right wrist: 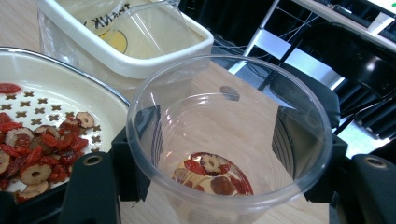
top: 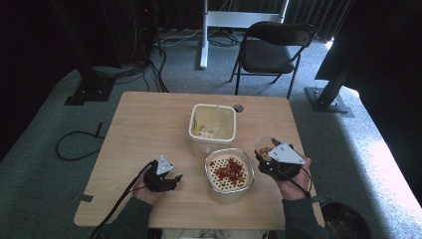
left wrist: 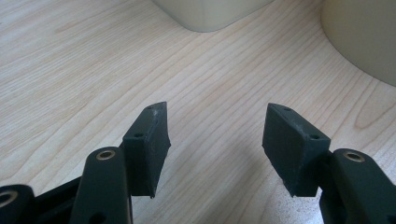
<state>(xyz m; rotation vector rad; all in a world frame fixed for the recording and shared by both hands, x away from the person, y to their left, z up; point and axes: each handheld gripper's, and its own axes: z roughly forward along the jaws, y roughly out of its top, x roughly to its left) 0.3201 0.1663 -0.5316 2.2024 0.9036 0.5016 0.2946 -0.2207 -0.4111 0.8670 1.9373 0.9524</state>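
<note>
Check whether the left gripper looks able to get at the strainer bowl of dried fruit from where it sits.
Probably yes. The left gripper is open and empty, with bare table between it and the strainer bowl just to its right. The right gripper holds the plastic cup on the bowl's far side.

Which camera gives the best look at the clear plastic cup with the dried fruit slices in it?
The right gripper view: the clear plastic cup sits close up between the right claw jaws, fruit slices visible at its bottom. The high view shows the cup small and partly hidden.
</note>
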